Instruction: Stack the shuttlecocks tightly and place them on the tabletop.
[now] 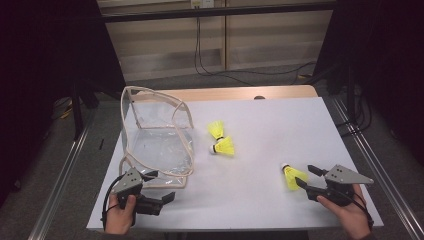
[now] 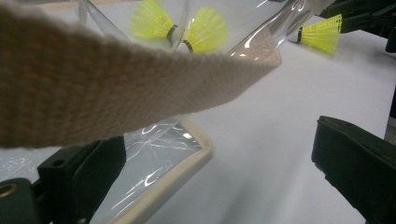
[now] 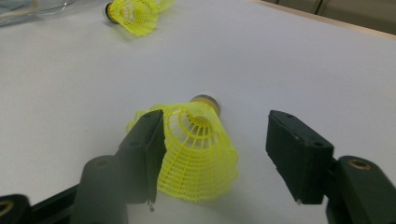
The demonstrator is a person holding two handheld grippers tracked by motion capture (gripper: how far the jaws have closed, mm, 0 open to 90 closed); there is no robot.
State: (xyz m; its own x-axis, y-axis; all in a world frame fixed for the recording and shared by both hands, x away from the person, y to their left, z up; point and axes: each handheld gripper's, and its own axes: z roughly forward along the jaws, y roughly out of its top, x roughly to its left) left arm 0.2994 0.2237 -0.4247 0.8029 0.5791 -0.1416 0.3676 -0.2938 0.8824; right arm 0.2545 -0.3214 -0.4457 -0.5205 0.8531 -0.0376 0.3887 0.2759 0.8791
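Both grippers sit low at your edge of the white table [image 1: 280, 125], which is the largest thing before you. It rests on a wooden top whose far strip shows beyond it, with dark curtains to either side, metal rails along the floor, and cables hanging against pale panels at the back.

Next in size is the clear bag [image 1: 157, 142] with cream edging, lying open on the left part of the table, its webbing strap [image 2: 116, 88] arching across your left gripper view.

Your left gripper [image 1: 160, 196] lies just beside the bag's near corner. Its jaws stand wide apart: one is just under the strap by the bag's edge, and the other is over bare table. I cannot tell whether the near jaw touches the bag, but nothing is pinched.

Your right gripper [image 1: 306, 175] sits near the right end of the table, with its jaws about half apart. The near shuttlecock [image 3: 198, 149] lies between them on its side, cork end away from you. One pad [image 3: 144, 154] rests against the yellow skirt, and the other stands clear with a gap. It is not yet clamped.

Two more yellow shuttlecocks [image 1: 221, 139] lie close together mid-table, just right of the bag and well apart from the one at your right gripper.
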